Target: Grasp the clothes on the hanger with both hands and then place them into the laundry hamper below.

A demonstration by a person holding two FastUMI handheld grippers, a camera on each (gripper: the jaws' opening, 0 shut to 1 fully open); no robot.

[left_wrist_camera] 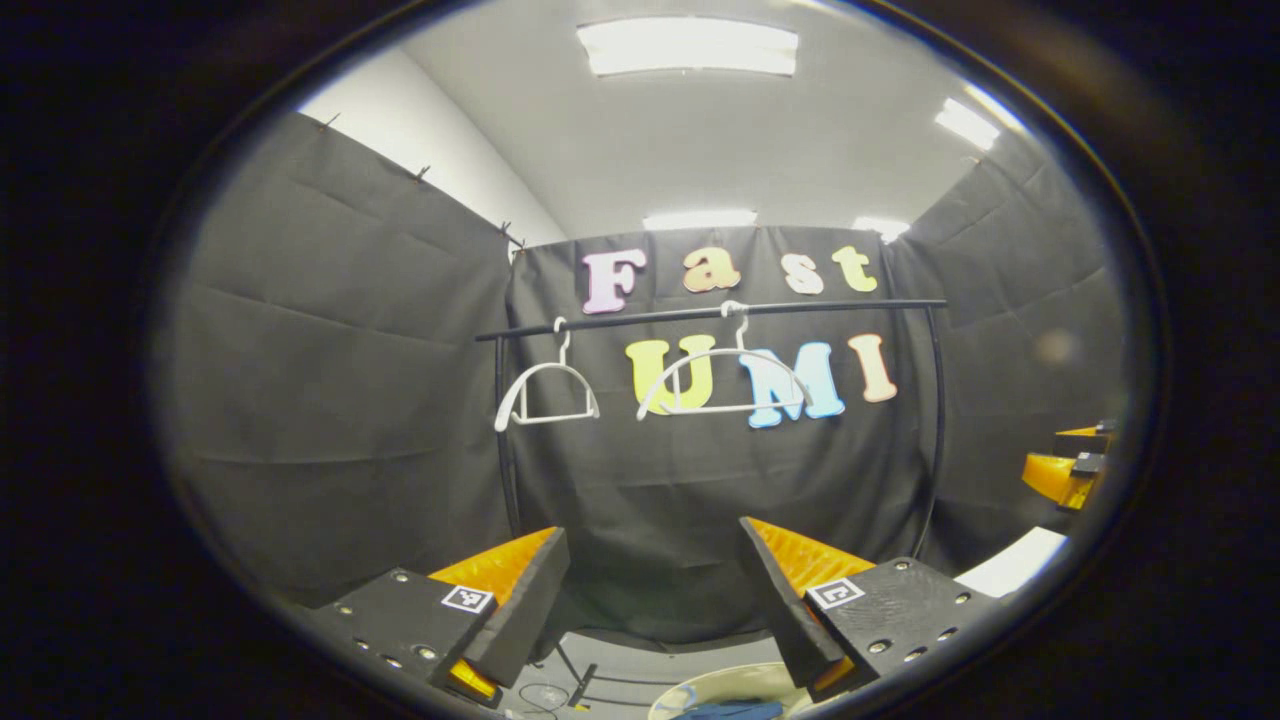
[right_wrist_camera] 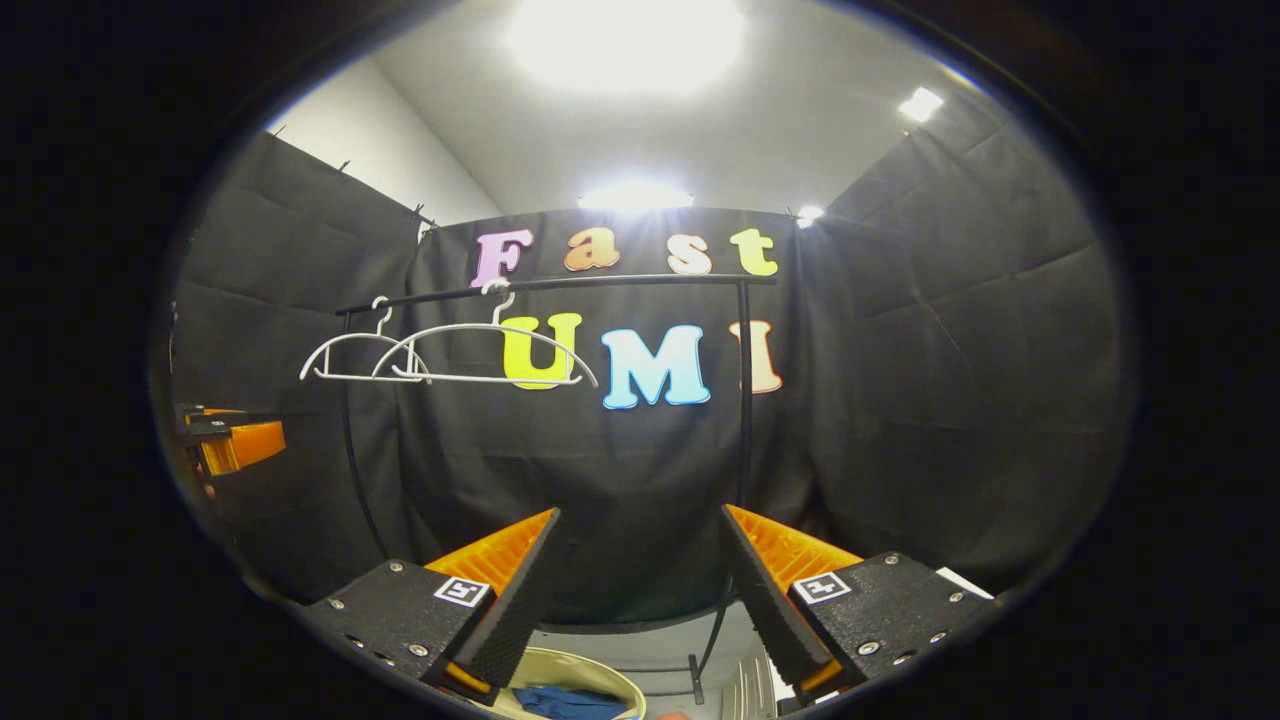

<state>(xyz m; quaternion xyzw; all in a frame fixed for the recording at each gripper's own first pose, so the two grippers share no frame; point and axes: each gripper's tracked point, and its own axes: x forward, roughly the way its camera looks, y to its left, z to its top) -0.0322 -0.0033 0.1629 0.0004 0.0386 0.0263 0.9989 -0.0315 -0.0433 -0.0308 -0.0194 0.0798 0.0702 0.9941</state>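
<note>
Both the left gripper (left_wrist_camera: 655,600) and right gripper (right_wrist_camera: 640,590) are hanging wide open and empty, blue clothes (right_wrist_camera: 570,702) already lying in the hamper (right_wrist_camera: 560,668) beneath bare hangers (left_wrist_camera: 725,385), so the sensible course is backing away slowly.

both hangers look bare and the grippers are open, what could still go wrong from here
1. The blue cloth lies near the hamper rim; if part drapes over the edge, it may slide out.
2. The rail and its two bare hangers hang just ahead of the open left hand-held gripper; lifting carelessly could knock one off.
3. The open right hand-held gripper sits close above the rack's foot and could catch it.
</note>
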